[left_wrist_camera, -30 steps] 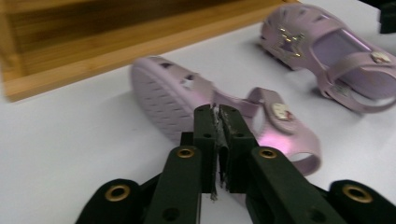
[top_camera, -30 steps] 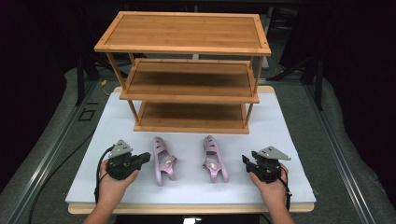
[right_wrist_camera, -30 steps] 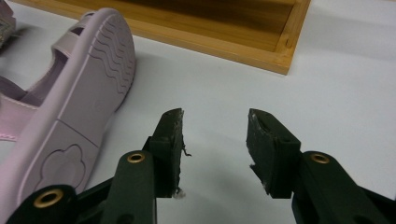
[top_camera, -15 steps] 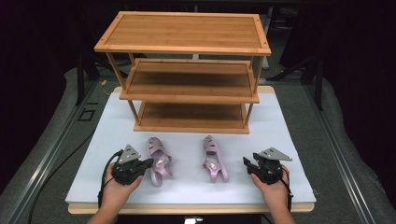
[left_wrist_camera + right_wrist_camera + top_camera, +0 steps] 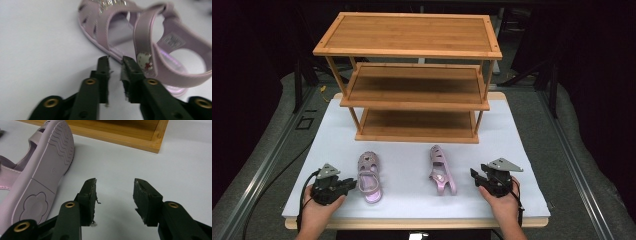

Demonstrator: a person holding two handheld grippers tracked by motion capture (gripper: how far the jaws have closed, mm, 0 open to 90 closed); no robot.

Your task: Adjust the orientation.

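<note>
My left gripper point(image 5: 347, 185) sits low on the white mat point(image 5: 412, 200), right beside the left shoe point(image 5: 369, 176). Its jaws have just been opening, but the gap is small and nothing is between them. In the left gripper view, the left gripper point(image 5: 115, 60) has its tips just short of the left shoe point(image 5: 150, 45). The shoe lies ahead and a bit to the right of the tips, with its side strap nearest.

From above, the left shoe stands flat on its sole. Its long way runs from me toward the rack point(image 5: 412, 80), toe end far, heel end near. So my jaws come at it from the side, across its long way. I think the jaws must open more before they can go around the strap or the side wall.

My right gripper point(image 5: 475, 175) rests near the right shoe point(image 5: 441, 171), a little apart from it. That shoe lies tipped on its side. In the right gripper view, the right gripper point(image 5: 115, 185) has its jaws wide with only mat between them, and the ridged sole of the right shoe point(image 5: 42, 170) is off to the left.

The left hand point(image 5: 314, 212) is nearer its shoe than the right hand point(image 5: 504, 202) is, so I judge the left goes first
</note>
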